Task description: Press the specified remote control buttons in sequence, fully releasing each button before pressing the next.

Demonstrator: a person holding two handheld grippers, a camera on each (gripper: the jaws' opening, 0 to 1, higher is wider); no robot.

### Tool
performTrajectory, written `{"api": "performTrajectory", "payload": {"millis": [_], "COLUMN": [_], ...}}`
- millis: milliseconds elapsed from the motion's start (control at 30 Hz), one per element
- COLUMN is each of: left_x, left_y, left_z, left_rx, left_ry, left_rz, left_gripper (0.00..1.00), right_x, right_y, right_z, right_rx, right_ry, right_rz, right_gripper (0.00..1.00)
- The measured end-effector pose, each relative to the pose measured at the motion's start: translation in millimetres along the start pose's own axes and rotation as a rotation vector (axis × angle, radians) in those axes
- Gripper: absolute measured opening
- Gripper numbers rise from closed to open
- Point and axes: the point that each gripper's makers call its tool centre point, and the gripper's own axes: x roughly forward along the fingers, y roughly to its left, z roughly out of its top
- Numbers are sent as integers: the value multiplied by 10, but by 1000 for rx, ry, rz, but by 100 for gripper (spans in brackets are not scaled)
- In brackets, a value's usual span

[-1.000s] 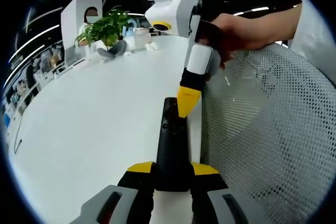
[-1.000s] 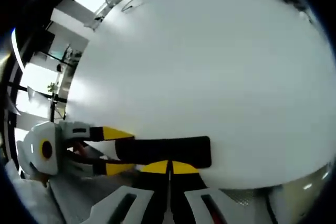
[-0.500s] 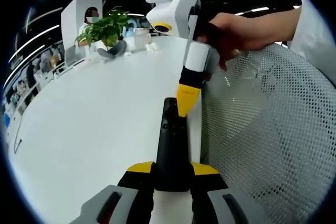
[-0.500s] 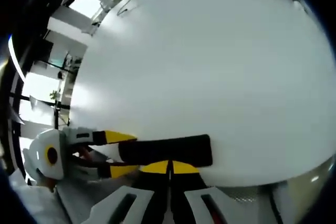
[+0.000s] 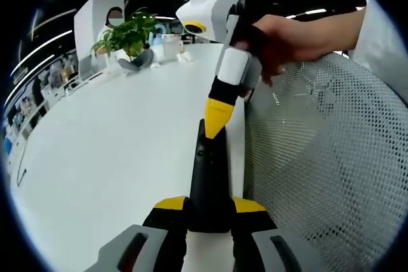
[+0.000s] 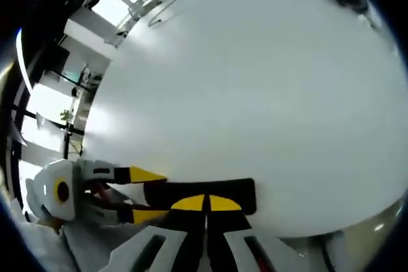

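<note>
A black remote control (image 5: 208, 183) lies on a plain white tabletop (image 5: 115, 144). The left gripper (image 5: 209, 207) has yellow-tipped jaws on grey and black bodies. The right gripper (image 5: 215, 118) is white, with a black band and yellow tip. A white mesh chair (image 5: 319, 157) shows a dotted pattern. A plant (image 5: 127, 35) is green.

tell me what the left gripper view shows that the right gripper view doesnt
Left gripper view alone: a potted plant, a white mesh chair back and the person's hand holding the right gripper, whose shut tips sit at the remote's buttons. Right gripper view alone: windows. Both: the black remote, clamped by the left gripper, and the white table.
</note>
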Motion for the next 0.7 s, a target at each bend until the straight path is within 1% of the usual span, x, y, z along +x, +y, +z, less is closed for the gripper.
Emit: {"api": "performTrajectory", "payload": {"millis": [300,433,567,633,700], "left_x": [1,2,6,8,8], "left_y": [3,3,6,10,11], "left_z": [1,4,3,5,5], "left_rx": [-3,-5,-6,-9,-9], "left_ry": [-2,-3,-5,-6,-7], "left_rz": [0,1,1,1,1], "left_gripper": [25,25,25,25,25], "right_x": [16,25,28,31,31], "right_y": [-14,-1,-15,-5,0], "right_z": [0,-1,3,3,0], "right_rx": [-6,-54,-56,-92,-105], "right_ry": [0,-8,-10,-13,-15], "right_rz": [0,-17,-16,-23,-28], "right_gripper": [0,0,0,0,0]}}
